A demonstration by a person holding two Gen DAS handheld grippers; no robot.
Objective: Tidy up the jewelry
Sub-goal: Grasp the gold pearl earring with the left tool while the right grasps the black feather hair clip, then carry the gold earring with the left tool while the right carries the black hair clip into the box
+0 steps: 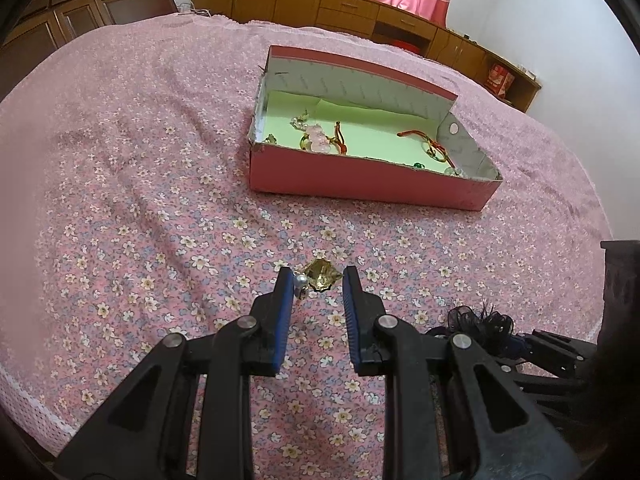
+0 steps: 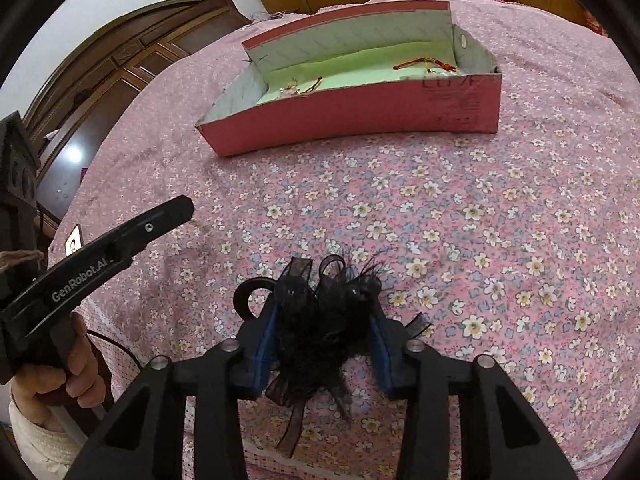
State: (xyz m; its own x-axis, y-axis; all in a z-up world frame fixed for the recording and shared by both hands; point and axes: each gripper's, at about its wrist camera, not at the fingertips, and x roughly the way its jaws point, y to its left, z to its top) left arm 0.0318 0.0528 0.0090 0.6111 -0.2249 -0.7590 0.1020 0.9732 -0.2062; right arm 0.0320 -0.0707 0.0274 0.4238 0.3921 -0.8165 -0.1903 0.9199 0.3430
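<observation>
A gold ornament with a pearl bead [image 1: 318, 278] lies on the floral bedspread between the tips of my open left gripper [image 1: 316, 282]; the pearl is next to the left finger. A black lace and feather hairpiece [image 2: 326, 320] sits between the fingers of my right gripper [image 2: 328, 300], whose jaws stand wide around it without clearly pressing it. It also shows in the left wrist view [image 1: 482, 320]. A pink box [image 1: 360, 180] with a green floor holds several bracelets and red cords [image 1: 328, 140]; it also shows in the right wrist view [image 2: 360, 116].
The pink floral bedspread [image 1: 160, 200] covers the whole bed. Wooden cabinets [image 1: 340, 8] and pink curtains line the far wall. A dark wardrobe [image 2: 120, 60] stands at the left. The left gripper body and the hand holding it [image 2: 80, 280] are at the left.
</observation>
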